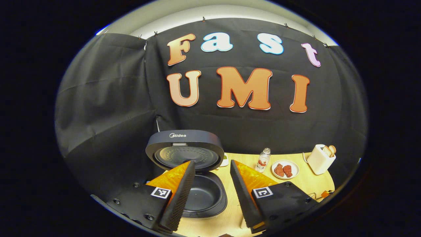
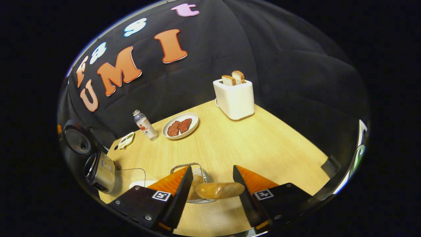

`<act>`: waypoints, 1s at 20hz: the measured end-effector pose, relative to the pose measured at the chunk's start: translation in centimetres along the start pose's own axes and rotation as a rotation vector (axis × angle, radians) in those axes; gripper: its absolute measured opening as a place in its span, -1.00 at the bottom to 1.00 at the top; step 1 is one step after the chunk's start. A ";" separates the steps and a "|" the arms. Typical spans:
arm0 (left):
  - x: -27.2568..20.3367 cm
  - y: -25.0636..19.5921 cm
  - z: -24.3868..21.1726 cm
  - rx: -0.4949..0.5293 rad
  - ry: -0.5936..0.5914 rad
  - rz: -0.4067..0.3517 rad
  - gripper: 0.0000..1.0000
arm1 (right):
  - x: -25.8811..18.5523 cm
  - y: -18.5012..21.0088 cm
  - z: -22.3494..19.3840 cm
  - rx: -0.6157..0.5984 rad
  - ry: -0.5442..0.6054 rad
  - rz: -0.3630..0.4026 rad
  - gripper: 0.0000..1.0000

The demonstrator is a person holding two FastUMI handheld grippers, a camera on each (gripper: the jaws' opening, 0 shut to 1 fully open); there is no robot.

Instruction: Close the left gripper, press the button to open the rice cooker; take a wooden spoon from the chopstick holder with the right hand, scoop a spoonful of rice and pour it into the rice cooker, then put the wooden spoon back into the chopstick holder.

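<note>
The rice cooker (image 1: 189, 171) stands open in the left gripper view, its lid (image 1: 184, 146) tilted up and its dark inner pot (image 1: 205, 196) bare. My left gripper (image 1: 212, 162) hovers open just in front of it, one finger on each side of the pot. In the right gripper view a wire chopstick holder (image 2: 198, 175) stands on the table, and the wooden spoon (image 2: 219, 190) leans out of it to the right. My right gripper (image 2: 212, 167) is open with the spoon's handle between its fingers, the handle's end at the right finger. The open cooker (image 2: 98, 171) sits far left.
On the wooden table (image 2: 250, 148) stand a white toaster (image 2: 234, 97) with two bread slices, a plate of red meat (image 2: 181, 125), a small bottle (image 2: 144, 125) and a small white tray (image 2: 126, 140). A white object (image 2: 141, 183) lies by the cooker, partly hidden.
</note>
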State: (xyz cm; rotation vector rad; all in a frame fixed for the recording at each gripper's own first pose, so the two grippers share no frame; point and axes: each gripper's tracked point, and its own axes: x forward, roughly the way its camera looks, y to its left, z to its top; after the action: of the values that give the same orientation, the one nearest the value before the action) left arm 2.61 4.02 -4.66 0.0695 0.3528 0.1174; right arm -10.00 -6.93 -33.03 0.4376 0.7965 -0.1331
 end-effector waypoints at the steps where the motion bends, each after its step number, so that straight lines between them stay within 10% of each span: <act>1: 0.0 -0.3 -0.1 0.005 0.003 -0.006 0.51 | 0.2 0.1 -0.3 0.024 0.005 -0.001 0.21; 7: -0.4 -1.0 -1.1 -0.008 0.025 -0.034 0.46 | 1.2 3.7 0.0 0.105 0.024 0.093 -0.53; 20: -0.3 5.0 -3.4 -0.026 -0.005 0.072 0.84 | -5.8 11.2 8.9 -0.041 -0.108 0.175 -0.73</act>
State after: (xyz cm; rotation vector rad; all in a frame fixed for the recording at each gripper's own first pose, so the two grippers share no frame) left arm 0.60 9.05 -7.29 0.0565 0.3436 0.1932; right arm -5.03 -0.95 -19.68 0.4551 0.6506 0.0221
